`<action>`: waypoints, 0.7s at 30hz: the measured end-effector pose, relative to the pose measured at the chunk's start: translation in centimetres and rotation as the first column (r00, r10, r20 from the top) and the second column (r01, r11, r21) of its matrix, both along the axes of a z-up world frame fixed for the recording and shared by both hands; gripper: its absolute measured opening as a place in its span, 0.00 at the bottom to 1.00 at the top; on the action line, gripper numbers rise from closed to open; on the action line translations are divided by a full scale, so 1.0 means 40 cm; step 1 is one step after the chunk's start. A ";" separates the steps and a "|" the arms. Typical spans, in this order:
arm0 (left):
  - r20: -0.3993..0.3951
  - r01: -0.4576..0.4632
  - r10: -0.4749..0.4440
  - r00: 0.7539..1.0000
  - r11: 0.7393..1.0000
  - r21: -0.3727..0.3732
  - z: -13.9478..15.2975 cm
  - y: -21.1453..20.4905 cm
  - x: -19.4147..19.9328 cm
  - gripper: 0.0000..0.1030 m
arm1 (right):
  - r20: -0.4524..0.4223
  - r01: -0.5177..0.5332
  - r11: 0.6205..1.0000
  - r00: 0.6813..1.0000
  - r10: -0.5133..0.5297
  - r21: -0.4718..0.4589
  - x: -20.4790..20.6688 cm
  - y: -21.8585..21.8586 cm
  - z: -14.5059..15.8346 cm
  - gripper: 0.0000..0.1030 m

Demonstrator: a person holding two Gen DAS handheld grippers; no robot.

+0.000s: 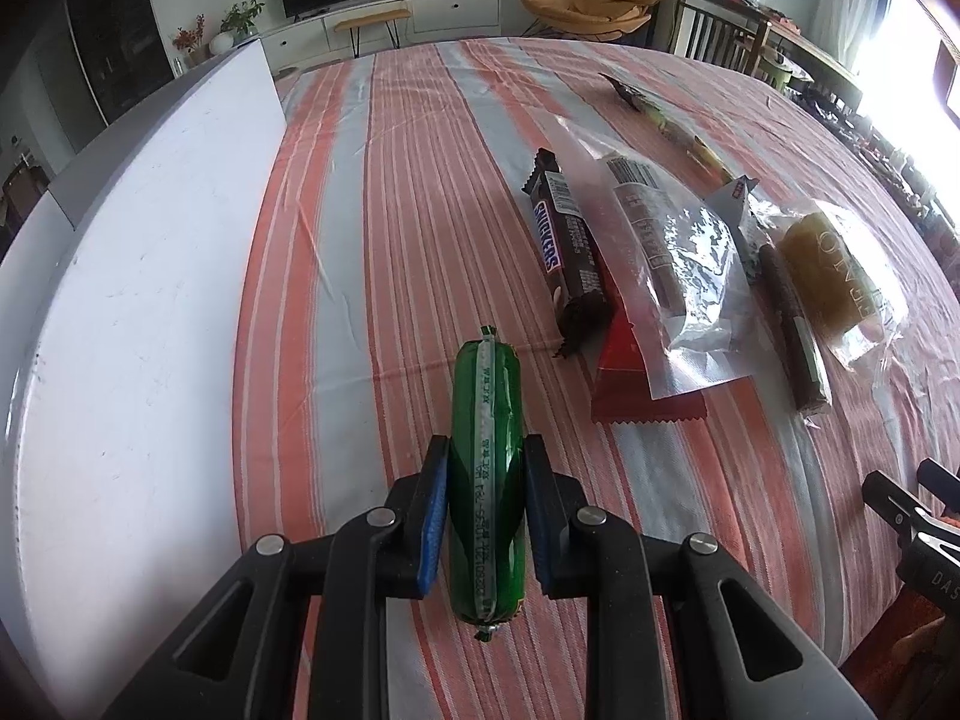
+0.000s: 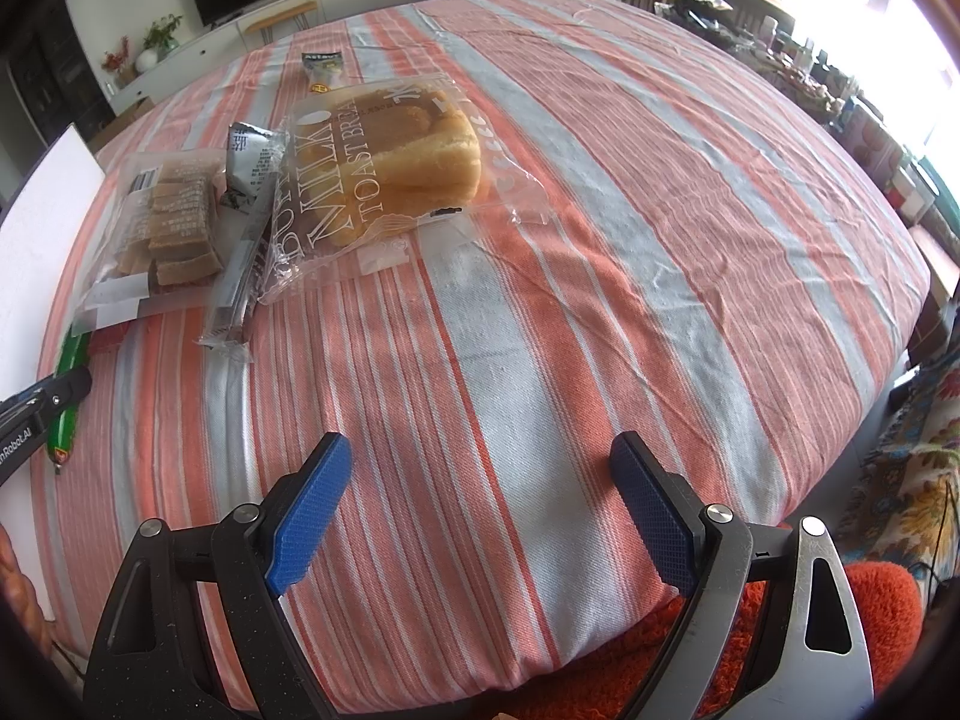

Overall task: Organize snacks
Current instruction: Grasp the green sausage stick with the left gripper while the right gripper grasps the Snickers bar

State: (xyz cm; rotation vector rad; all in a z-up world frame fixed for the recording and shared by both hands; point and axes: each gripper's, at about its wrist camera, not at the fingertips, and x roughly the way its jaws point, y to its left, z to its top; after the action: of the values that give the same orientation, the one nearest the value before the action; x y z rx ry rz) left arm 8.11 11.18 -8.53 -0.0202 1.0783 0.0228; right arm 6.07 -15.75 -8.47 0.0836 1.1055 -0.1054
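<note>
One green sausage stick [image 1: 486, 480] clamped lengthwise between left tongs [image 1: 487, 450], above striped surface [image 1: 372, 276]. Beyond: one Snickers bar [image 1: 561, 252], one clear biscuit bag [image 1: 672, 252], one toast bread pack [image 2: 384, 168]. Right tongs [image 2: 480, 480] spread wide, empty.

Left wrist camera sat close over the striped counter [image 1: 372, 228], looking steeply down along its claw [image 1: 486, 462] toward the far TV wall. Right wrist camera looked down the same way from the counter's near edge, over its own claw [image 2: 480, 468]. Both views shared the snack pile [image 1: 678, 264] and the green sausage [image 2: 67, 396].
</note>
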 end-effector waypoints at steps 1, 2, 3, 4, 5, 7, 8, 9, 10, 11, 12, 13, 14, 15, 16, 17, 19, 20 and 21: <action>0.000 0.002 -0.002 1.000 1.000 -0.002 0.000 0.000 0.000 0.24 | 0.000 0.000 1.000 1.000 0.000 0.000 0.000 0.001 0.000 0.88; -0.001 0.005 -0.005 1.000 1.000 -0.003 0.000 0.000 -0.001 0.29 | 0.000 0.000 1.000 1.000 0.000 -0.001 0.000 0.001 0.000 0.88; -0.006 0.007 -0.007 1.000 1.000 0.000 0.000 -0.001 0.001 0.33 | 0.000 0.000 1.000 1.000 0.000 -0.001 0.000 0.000 0.000 0.88; -0.011 0.007 -0.007 1.000 1.000 0.004 -0.001 -0.003 0.001 0.47 | 0.000 0.000 1.000 1.000 0.000 -0.001 0.000 0.001 0.000 0.88; -0.017 0.004 -0.003 1.000 1.000 0.009 -0.003 -0.003 0.002 0.59 | 0.000 0.000 1.000 1.000 0.000 -0.001 -0.001 -0.001 0.000 0.88; -0.018 -0.002 0.002 1.000 1.000 0.014 -0.007 0.000 -0.001 0.63 | 0.000 0.000 1.000 1.000 0.000 0.000 0.000 0.000 0.000 0.88; -0.014 -0.004 0.004 1.000 1.000 0.012 -0.008 0.002 -0.004 0.64 | 0.000 0.000 1.000 1.000 0.000 0.000 0.000 0.000 0.000 0.88; -0.015 -0.005 0.005 1.000 1.000 0.009 -0.009 0.004 -0.005 0.65 | 0.000 0.000 1.000 1.000 0.000 0.000 0.000 0.000 0.000 0.88; -0.016 -0.006 0.006 1.000 1.000 0.004 -0.010 0.006 -0.006 0.65 | 0.001 0.000 1.000 1.000 0.000 0.002 -0.001 -0.001 0.000 0.88; -0.015 -0.006 0.006 1.000 1.000 0.000 -0.009 0.008 -0.006 0.65 | 0.001 -0.001 1.000 1.000 0.001 0.004 -0.001 0.000 0.001 0.88; -0.015 -0.003 0.003 1.000 1.000 0.000 -0.009 0.008 -0.006 0.64 | 0.005 -0.003 1.000 1.000 0.003 0.018 -0.003 -0.003 0.002 0.88; -0.012 -0.002 0.002 1.000 1.000 -0.003 -0.008 0.009 -0.007 0.57 | 0.018 -0.011 0.998 1.000 0.010 0.062 -0.006 -0.014 0.008 0.88; 0.001 0.000 0.000 1.000 1.000 0.001 -0.005 0.008 -0.009 0.38 | 0.052 -0.036 0.981 0.998 0.027 0.188 -0.012 -0.040 0.017 0.88; 0.007 0.005 -0.005 1.000 1.000 0.003 -0.002 0.007 -0.010 0.28 | 0.071 -0.057 0.948 0.997 0.036 0.313 -0.014 -0.065 0.022 0.87; 0.008 0.012 -0.012 1.000 1.000 -0.001 -0.001 0.006 -0.009 0.22 | 0.075 -0.067 0.895 0.996 0.038 0.441 -0.013 -0.093 0.020 0.86; 0.009 0.009 -0.009 1.000 1.000 -0.004 0.000 0.007 -0.008 0.22 | 0.068 -0.061 0.843 0.997 0.029 0.535 -0.011 -0.119 0.019 0.86; 0.022 0.003 -0.002 1.000 1.000 -0.019 -0.001 0.012 -0.012 0.22 | 0.061 -0.052 0.783 0.998 0.018 0.620 -0.002 -0.146 0.032 0.87; 0.030 -0.002 0.002 1.000 1.000 -0.031 -0.001 0.016 -0.015 0.22 | 0.056 -0.062 0.754 0.998 0.033 0.654 0.006 -0.146 0.040 0.87; 0.034 -0.005 0.006 0.999 0.999 -0.043 -0.001 0.019 -0.018 0.22 | 0.053 -0.082 0.709 0.997 0.064 0.700 0.020 -0.137 0.048 0.87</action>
State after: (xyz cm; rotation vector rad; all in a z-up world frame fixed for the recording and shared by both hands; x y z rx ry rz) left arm 7.39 11.93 -8.58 -0.0617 1.0442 0.0047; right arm 6.87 -21.23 -6.54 0.7322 1.0707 0.4041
